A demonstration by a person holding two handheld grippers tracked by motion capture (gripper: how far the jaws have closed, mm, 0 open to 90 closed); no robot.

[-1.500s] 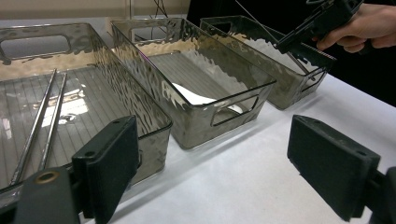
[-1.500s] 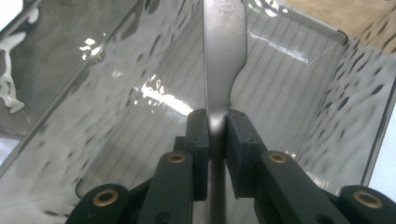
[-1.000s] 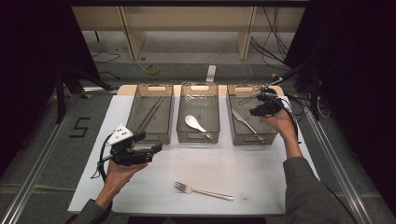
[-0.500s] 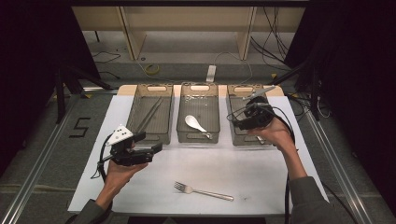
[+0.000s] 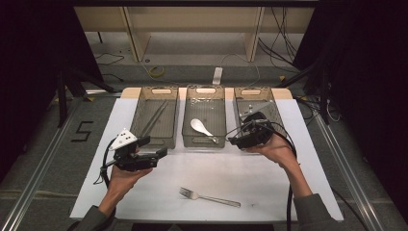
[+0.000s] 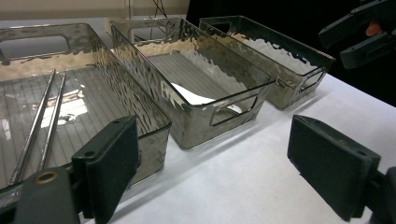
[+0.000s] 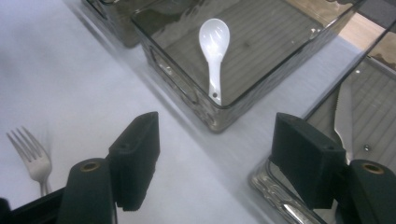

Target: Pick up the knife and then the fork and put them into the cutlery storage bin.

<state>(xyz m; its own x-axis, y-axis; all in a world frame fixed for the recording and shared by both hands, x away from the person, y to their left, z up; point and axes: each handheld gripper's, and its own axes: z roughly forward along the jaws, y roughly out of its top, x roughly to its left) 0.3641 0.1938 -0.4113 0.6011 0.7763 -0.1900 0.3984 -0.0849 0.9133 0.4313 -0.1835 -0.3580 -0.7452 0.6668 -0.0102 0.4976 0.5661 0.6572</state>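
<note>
Currently my right tool (image 5: 236, 141) hangs over the near end of the right bin (image 5: 275, 103), jaws spread wide and holding nothing; its own view shows both black pads apart with bare counter between them. My left tool (image 5: 161, 153) is likewise released and empty, hovering just in front of the left bin (image 5: 139, 126), its pads wide apart in the left gripper view.

Outward from the tools:
- Left bin holds a pair of metal chopsticks (image 6: 39, 123), lying along its length.
- Middle bin (image 5: 222, 126) holds a white spoon (image 7: 214, 44), bowl toward the far end.
- Right bin holds a knife (image 7: 344, 119), its serrated blade showing beside my right pad.
- Fork (image 5: 209, 197) lies loose on the white counter (image 5: 269, 183), near the front edge, tines pointing left, well apart from both tools and all three bins.

Progress, as I judge it: sorting the cutlery into bins looks mostly done. Three items sit in bins; the fork is the one piece left out. It is not yet touched or approached closely by either tool. Remaining work: come down on the fork's handle, close on it, lift, and drop it into a bin. Which bin it belongs in I cannot tell. The flat handle on a flat sheet may be fiddly to pinch.
</note>
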